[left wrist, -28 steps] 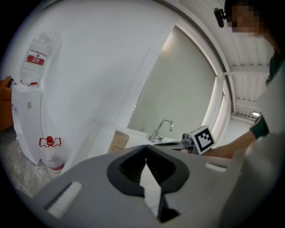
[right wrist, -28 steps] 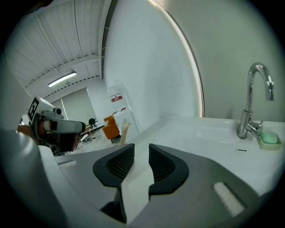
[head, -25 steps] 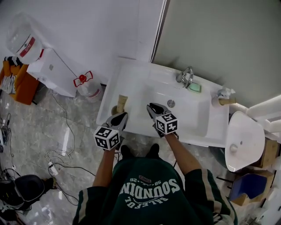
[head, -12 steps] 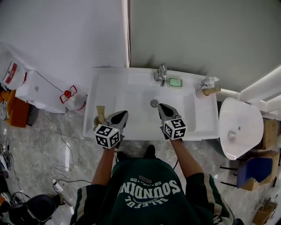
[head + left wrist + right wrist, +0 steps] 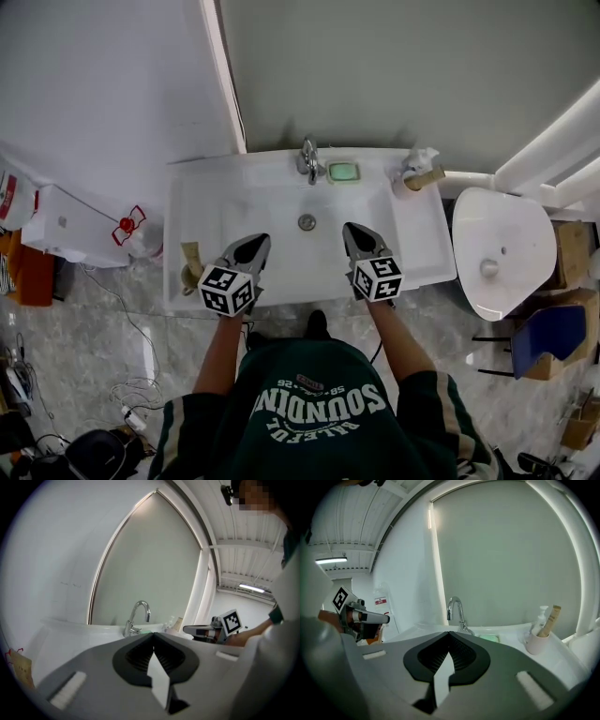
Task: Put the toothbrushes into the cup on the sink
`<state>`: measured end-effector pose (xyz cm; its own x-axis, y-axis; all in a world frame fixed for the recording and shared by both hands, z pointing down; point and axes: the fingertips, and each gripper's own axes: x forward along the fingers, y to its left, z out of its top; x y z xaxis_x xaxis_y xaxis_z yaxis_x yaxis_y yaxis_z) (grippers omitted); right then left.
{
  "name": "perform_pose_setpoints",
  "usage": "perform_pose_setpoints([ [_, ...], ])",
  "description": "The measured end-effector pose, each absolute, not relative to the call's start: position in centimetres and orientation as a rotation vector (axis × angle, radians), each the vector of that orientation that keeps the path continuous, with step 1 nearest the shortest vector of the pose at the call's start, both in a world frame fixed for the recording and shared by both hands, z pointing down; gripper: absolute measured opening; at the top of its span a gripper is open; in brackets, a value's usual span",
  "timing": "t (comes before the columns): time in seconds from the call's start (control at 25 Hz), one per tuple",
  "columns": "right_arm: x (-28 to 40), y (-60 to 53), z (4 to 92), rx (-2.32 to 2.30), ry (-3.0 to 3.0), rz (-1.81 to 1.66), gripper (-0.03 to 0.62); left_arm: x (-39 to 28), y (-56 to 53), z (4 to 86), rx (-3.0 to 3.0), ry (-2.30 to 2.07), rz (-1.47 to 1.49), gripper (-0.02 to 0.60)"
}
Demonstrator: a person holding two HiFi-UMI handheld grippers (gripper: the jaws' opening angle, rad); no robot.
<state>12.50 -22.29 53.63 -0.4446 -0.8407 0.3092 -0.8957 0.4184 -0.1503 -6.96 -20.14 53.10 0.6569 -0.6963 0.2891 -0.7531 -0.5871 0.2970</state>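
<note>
White sink (image 5: 202,202) below, left gripper (image 5: 259,242) and right gripper (image 5: 352,230) both pressed shut and empty over its front edge. The cup (image 5: 405,184) stands back right, a tan toothbrush (image 5: 427,174) apparently in it. Between picks, I'd judge; next, the jaws must open for another brush.

We see a white cup (image 5: 536,645) upright at the back right corner of the sink (image 5: 262,202), a tan toothbrush (image 5: 549,619) leaning inside.

The faucet (image 5: 307,159) stands at twelve o'clock on the sink (image 5: 197,192) rim. The cup (image 5: 410,180) sits at two o'clock.
</note>
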Motion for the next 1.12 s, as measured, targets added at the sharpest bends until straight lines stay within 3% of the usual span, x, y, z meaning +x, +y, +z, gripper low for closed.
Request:
perform_pose_setpoints([
  [1.12,11.3,-20.7,54.1,1.465,-2.500,0.386,0.003,-7.3,-18.6,53.4,2.459,-1.158,0.203,0.051],
])
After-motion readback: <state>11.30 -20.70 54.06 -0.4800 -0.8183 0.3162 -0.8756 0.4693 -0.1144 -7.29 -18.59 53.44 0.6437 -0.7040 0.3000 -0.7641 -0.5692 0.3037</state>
